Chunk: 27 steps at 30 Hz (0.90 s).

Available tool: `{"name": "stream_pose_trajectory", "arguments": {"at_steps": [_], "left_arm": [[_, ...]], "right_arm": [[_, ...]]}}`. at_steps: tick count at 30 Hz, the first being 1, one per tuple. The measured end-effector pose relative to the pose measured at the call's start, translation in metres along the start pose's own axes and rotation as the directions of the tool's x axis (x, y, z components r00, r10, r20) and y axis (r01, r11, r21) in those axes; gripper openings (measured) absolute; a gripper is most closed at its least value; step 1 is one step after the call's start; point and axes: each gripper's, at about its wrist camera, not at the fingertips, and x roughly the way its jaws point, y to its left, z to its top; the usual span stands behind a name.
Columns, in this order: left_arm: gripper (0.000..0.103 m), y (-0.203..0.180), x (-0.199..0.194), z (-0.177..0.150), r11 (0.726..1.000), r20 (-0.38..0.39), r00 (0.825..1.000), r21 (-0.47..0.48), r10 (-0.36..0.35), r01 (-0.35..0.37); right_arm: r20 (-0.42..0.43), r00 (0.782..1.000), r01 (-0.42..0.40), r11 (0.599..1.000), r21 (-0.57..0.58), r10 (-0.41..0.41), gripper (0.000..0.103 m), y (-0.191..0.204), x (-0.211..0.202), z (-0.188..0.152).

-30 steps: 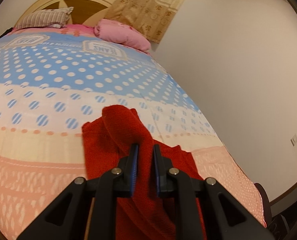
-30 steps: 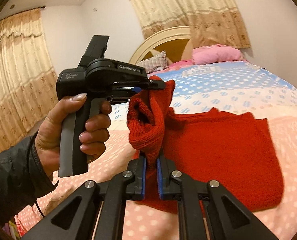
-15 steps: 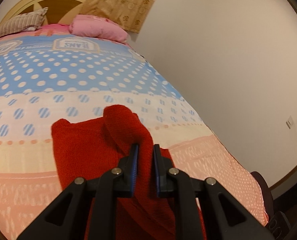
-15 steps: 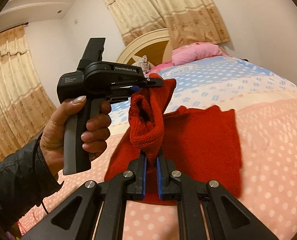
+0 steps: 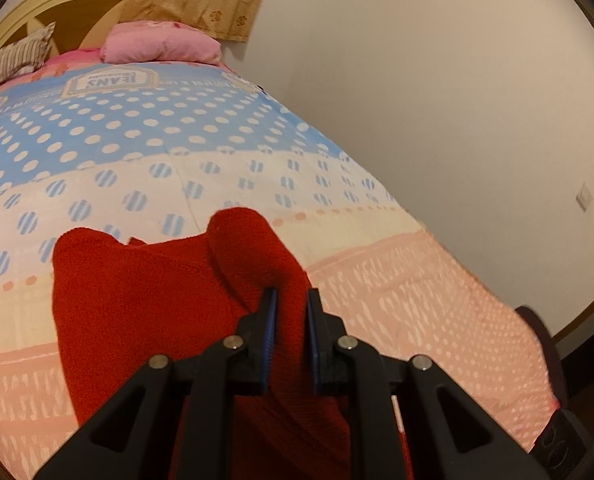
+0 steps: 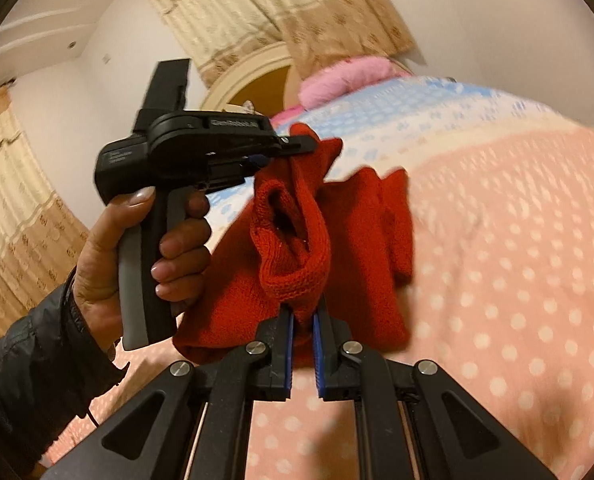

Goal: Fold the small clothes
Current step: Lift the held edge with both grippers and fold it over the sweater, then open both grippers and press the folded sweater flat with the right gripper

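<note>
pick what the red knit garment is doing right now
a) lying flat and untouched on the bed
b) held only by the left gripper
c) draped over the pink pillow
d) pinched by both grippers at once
d: the right gripper clamps a bunched fold of the red garment, and the left gripper grips another part of it, while the rest trails down onto the bed.

Counted across both wrist views:

- Red knitted garment (image 6: 353,248): one.
- Two-finger grippers: two, the left gripper (image 5: 291,300) and the right gripper (image 6: 303,316).
- Hands: one is seen, the left hand (image 6: 137,256), with one dark sleeve (image 6: 29,384).
- Bed (image 5: 217,152): one, with one headboard (image 5: 69,12).
- Pillows: two are counted, one pink pillow (image 5: 161,44) and one striped pillow (image 5: 13,56).
- Curtains: two are counted, one curtain behind the headboard (image 6: 281,12) and one curtain at the left (image 6: 13,216).
- Wall switch plate (image 5: 585,196): one.
</note>
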Motion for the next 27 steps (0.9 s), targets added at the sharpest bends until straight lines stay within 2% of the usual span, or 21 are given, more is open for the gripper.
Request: {"name": "stream_pose_trajectory", "arguments": {"at_steps": [3, 6, 8, 9, 10, 13, 16, 18, 20, 21, 24, 27], "left_arm": [[0.021, -0.007, 0.007, -0.005, 0.999, -0.016, 0.999, 0.022, 0.043, -0.043], [0.024, -0.015, -0.006, -0.009, 0.997, 0.013, 0.999, 0.062, 0.047, -0.047], [0.039, -0.019, -0.024, -0.013, 0.992, 0.047, 0.997, 0.108, 0.063, -0.068], [0.053, -0.019, -0.032, -0.016, 0.989, 0.066, 0.995, 0.128, 0.071, -0.079], [0.062, -0.018, -0.041, -0.021, 0.984, 0.087, 0.992, 0.146, 0.089, -0.101], [0.063, -0.006, -0.06, -0.04, 0.965, 0.118, 0.981, 0.195, 0.156, -0.177], [0.063, 0.009, -0.067, -0.065, 0.933, 0.118, 0.962, 0.239, 0.248, -0.27], [0.066, 0.019, -0.07, -0.082, 0.921, 0.121, 0.951, 0.242, 0.284, -0.306], [0.068, 0.028, -0.069, -0.09, 0.935, 0.114, 0.957, 0.21, 0.267, -0.286], [0.068, 0.032, -0.067, -0.092, 0.944, 0.108, 0.96, 0.184, 0.259, -0.275], [0.068, 0.035, -0.063, -0.094, 0.955, 0.095, 0.965, 0.149, 0.244, -0.257], [0.068, 0.034, -0.062, -0.095, 0.957, 0.096, 0.967, 0.154, 0.234, -0.247]], "right_arm": [[-0.029, 1.0, 0.01, 1.0, 0.026, -0.009, 0.008, -0.008, 0.003, -0.004], [-0.027, 0.999, 0.02, 0.999, 0.03, -0.019, 0.008, -0.009, 0.001, -0.005], [-0.026, 0.999, 0.024, 0.999, 0.041, -0.023, 0.008, -0.012, 0.0, -0.007], [-0.027, 0.999, 0.024, 0.999, 0.047, -0.023, 0.008, -0.014, -0.001, -0.008], [-0.029, 0.999, 0.025, 0.998, 0.05, -0.023, 0.008, -0.015, -0.002, -0.009], [-0.025, 0.999, 0.032, 0.998, 0.049, -0.03, 0.008, -0.015, -0.005, -0.011], [-0.005, 1.0, 0.028, 0.998, 0.055, -0.028, 0.009, -0.014, -0.013, -0.012], [0.033, 0.997, 0.069, 0.996, 0.05, -0.071, 0.024, -0.014, -0.024, -0.009], [0.082, 0.992, 0.096, 0.994, 0.053, -0.1, 0.057, -0.013, -0.035, 0.0], [0.103, 0.99, 0.091, 0.994, 0.061, -0.096, 0.063, -0.013, -0.039, 0.009], [0.115, 0.988, 0.099, 0.995, 0.028, -0.102, 0.065, -0.007, -0.034, 0.042], [0.0, 0.996, 0.088, 0.996, -0.029, -0.089, 0.065, -0.004, 0.007, 0.072]]}}
